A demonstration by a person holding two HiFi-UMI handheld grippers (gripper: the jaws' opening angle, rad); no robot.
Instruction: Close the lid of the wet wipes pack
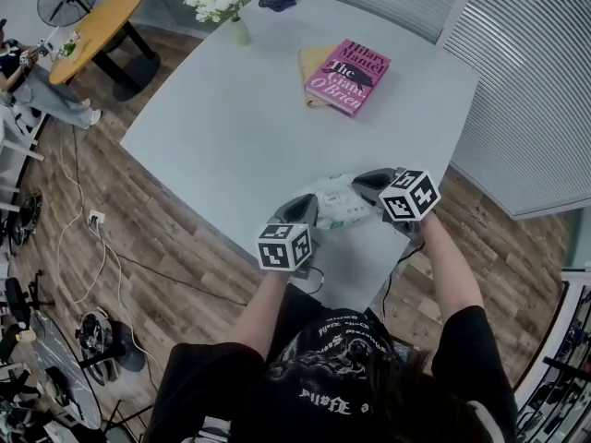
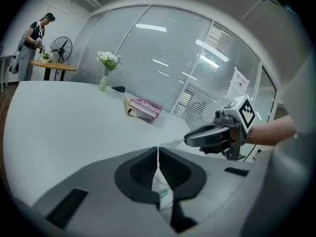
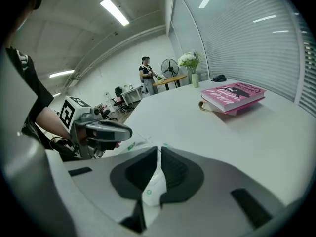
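Wipes pack [image 1: 338, 201] at the tabletop's [image 1: 231, 118] near edge, left tongs [image 2: 158, 157] and right tongs [image 3: 159, 157] each pinched onto an end seam. Probably light, floppy, slippery film, so I'd press the stiffer lid.

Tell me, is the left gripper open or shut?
Shut. In its own view, the left gripper pinches a thin white edge of the pack, with the jaws pressed together on it.
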